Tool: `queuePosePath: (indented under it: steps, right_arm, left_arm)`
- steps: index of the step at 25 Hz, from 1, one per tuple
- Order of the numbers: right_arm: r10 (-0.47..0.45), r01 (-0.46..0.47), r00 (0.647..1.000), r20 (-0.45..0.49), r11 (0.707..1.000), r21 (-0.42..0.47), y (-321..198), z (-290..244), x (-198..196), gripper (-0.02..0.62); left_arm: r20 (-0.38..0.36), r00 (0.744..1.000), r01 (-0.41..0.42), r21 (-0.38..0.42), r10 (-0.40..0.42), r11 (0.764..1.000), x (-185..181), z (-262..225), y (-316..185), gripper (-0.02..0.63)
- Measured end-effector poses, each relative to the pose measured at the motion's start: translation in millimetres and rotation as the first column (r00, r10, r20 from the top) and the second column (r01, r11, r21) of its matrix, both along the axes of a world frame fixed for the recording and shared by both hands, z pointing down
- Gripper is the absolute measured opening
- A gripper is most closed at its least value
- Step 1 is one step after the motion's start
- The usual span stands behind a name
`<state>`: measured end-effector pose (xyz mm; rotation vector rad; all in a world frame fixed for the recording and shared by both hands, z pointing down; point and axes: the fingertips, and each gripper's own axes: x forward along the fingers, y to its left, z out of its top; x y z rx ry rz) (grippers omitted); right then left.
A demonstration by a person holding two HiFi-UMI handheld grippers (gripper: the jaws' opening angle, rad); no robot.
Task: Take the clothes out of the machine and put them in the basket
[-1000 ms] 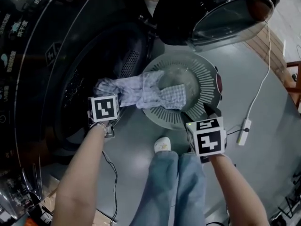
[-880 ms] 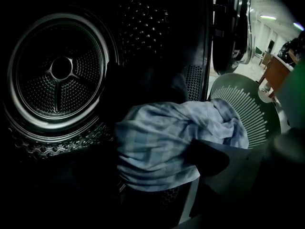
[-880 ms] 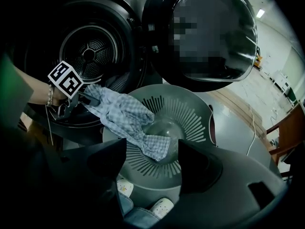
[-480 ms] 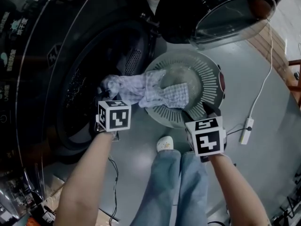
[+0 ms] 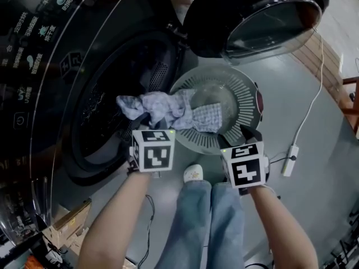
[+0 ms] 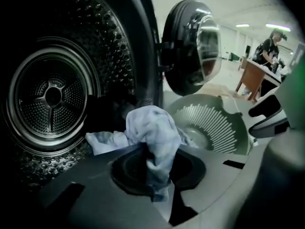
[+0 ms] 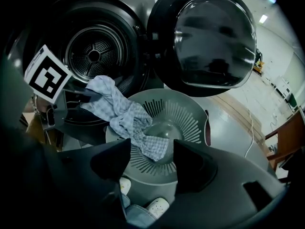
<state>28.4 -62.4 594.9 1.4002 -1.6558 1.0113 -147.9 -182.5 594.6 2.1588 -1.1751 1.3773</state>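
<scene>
The pale checked garment (image 5: 168, 109) stretches across the middle of the head view, with one end draped into the grey slotted basket (image 5: 245, 97) and the other bunched at the mouth of the machine's drum (image 5: 104, 114). The left gripper (image 6: 159, 175) is closing its jaws on that bunched end, the fabric pinched between them. The right gripper (image 7: 150, 150), at lower right, hovers over the basket's near rim, its jaws partly apart and closing on nothing. The round door (image 5: 261, 15) stands open at upper right.
</scene>
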Motion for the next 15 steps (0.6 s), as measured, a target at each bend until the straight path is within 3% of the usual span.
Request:
queuePosePath:
  steps: [7, 12, 15]
  right_arm:
    - [0.022, -0.022, 1.0, -0.011, 1.0, 0.008, 10.8, -8.5, 24.9, 0.275]
    - [0.078, -0.078, 0.997, -0.01, 0.997, 0.017, 19.8, -10.3, 47.0, 0.267]
    - [0.107, -0.107, 0.994, -0.014, 0.994, 0.013, 28.0, -9.8, 57.9, 0.258]
  left_arm:
    - [-0.167, 0.986, -0.031, -0.075, 0.018, 0.997, 65.0, -13.3, 39.3, 0.055]
    - [-0.385, 0.922, -0.079, -0.117, 0.028, 0.99, 111.8, -36.0, 55.7, 0.055]
    - [-0.45, 0.889, -0.141, -0.086, 0.088, 0.986, 136.1, -51.5, 62.3, 0.057]
